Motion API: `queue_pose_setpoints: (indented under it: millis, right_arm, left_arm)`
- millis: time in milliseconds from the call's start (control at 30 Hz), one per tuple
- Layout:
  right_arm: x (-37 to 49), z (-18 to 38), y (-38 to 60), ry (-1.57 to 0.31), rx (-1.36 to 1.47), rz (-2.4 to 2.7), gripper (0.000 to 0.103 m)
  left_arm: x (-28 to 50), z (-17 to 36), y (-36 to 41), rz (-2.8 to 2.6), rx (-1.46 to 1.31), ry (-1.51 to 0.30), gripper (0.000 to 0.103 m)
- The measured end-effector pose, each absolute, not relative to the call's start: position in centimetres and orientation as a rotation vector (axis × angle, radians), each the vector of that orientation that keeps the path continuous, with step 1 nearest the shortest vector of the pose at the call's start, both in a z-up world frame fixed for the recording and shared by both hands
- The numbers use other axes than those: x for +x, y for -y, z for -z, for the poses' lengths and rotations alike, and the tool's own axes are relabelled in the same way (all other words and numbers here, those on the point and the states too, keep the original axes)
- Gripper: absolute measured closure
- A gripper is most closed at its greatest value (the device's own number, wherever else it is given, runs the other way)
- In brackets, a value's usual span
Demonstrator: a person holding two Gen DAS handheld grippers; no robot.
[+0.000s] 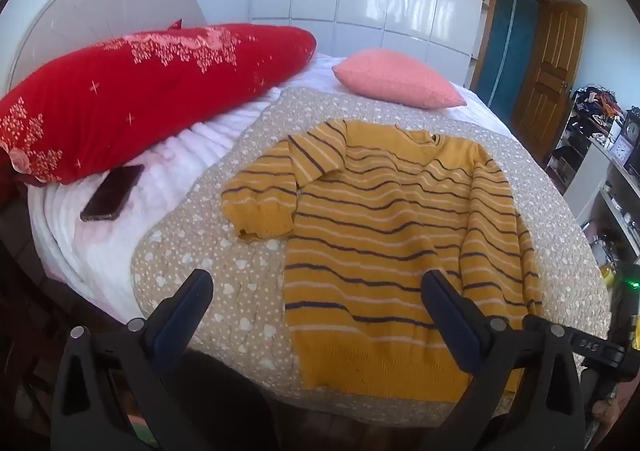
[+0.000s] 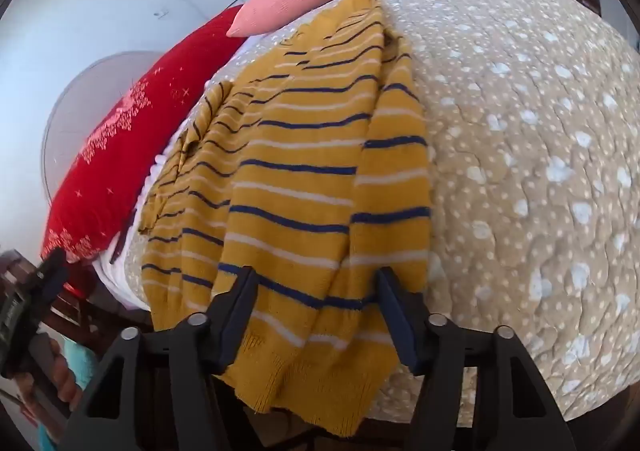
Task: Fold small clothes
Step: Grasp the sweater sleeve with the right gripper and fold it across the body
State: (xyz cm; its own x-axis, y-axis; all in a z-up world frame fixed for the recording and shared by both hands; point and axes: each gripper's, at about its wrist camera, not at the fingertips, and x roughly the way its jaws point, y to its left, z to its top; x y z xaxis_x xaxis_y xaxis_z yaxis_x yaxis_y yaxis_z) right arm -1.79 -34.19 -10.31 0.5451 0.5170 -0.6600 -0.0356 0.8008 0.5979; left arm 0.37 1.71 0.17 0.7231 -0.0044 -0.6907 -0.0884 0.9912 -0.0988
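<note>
A small mustard-yellow knit sweater (image 1: 384, 227) with navy and white stripes lies flat on a beige spotted quilt (image 1: 224, 283), hem toward me. Its left sleeve (image 1: 264, 191) is bent outward; its right sleeve lies along the body. My left gripper (image 1: 316, 291) is open and empty, hovering above the sweater's lower left edge. In the right wrist view my right gripper (image 2: 316, 283) is open, its jaws on either side of the sweater's lower right corner (image 2: 316, 315), near the sleeve cuff. The fabric lies between the fingers, not clamped. The left gripper also shows at the left edge (image 2: 44, 275).
A red embroidered pillow (image 1: 132, 99) and a pink cushion (image 1: 400, 79) lie at the bed's head. A dark phone (image 1: 112, 193) rests on the white blanket (image 1: 80, 251) at left. A cluttered shelf (image 1: 600, 155) stands right of the bed. The quilt's near edge drops off just below the hem.
</note>
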Motion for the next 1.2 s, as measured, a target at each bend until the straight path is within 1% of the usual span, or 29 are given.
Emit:
queue_pose_setpoints:
  millis: [100,167,267,300,400,533,600,633,667,733,833,933,1000,1067,1100,1133,1200]
  right_arm:
    - [-3.4,7.4,33.4,-0.872,0.504,-0.348,0.04]
    - [-3.2,6.5,32.5,-0.873,0.475,-0.392,0.04]
    - [-2.5,7.3,31.4,-0.974,0.433,-0.363,0.04]
    - [-2.4,7.9,31.5,-0.982,0.412,-0.318,0.041]
    - [-2.1,9.1,32.6,-1.022,0.472,-0.306,0.044]
    - [-1.2,8.6,32.0,-1.022,0.438,-0.314,0.044]
    - [-0.8,8.4,31.4,-0.991,0.435,-0.317,0.058]
    - [-0.4,8.5,31.1,-0.981,0.431,-0.314,0.083]
    - [-0.1,8.5,31.1,-0.976,0.43,-0.31,0.097]
    - [0.0,8.3,31.5,-0.982,0.451,-0.309,0.098]
    - [-0.5,6.5,32.9,-0.935,0.463,-0.307,0.098]
    - [-1.2,4.0,36.6,-0.87,0.46,-0.197,0.099]
    - [-1.1,3.4,39.5,-0.852,0.433,-0.086,0.099]
    - [-0.7,3.5,42.7,-0.859,0.373,0.094,0.099]
    - [-0.2,3.9,43.9,-0.878,0.334,0.191,0.098]
    - [0.3,4.7,45.1,-0.901,0.289,0.275,0.095]
    - [0.7,5.8,46.6,-0.951,0.263,0.366,0.095]
  left_arm:
    - [0.4,0.0,-1.8,-0.032,-0.148,-0.772,0.0]
    - [0.4,-0.1,-1.7,-0.029,-0.143,-0.772,0.0]
    - [0.1,0.8,-1.6,-0.025,-0.149,-0.783,0.0]
    - [0.0,0.9,-1.7,-0.025,-0.149,-0.785,0.0]
    - [0.2,0.9,-1.7,-0.03,-0.146,-0.785,0.0]
    - [0.4,1.1,-1.7,-0.025,-0.168,-0.804,0.0]
    - [0.4,1.2,-1.4,-0.013,-0.167,-0.807,0.0]
    - [0.4,1.2,-1.3,-0.013,-0.158,-0.807,0.0]
    - [0.3,1.0,-1.2,-0.016,-0.147,-0.804,0.0]
    - [0.3,0.8,-1.3,-0.029,-0.126,-0.789,0.0]
    - [0.5,0.4,-2.0,-0.055,-0.13,-0.78,0.0]
    - [0.7,0.1,-3.0,-0.09,-0.142,-0.768,0.0]
    - [0.9,0.2,-3.7,-0.105,-0.148,-0.76,0.0]
    - [1.1,0.3,-4.5,-0.13,-0.145,-0.772,0.0]
    - [1.1,0.4,-4.7,-0.14,-0.146,-0.784,0.0]
    - [1.2,0.6,-5.2,-0.153,-0.154,-0.791,0.0]
    - [1.2,0.8,-5.7,-0.168,-0.163,-0.801,0.0]
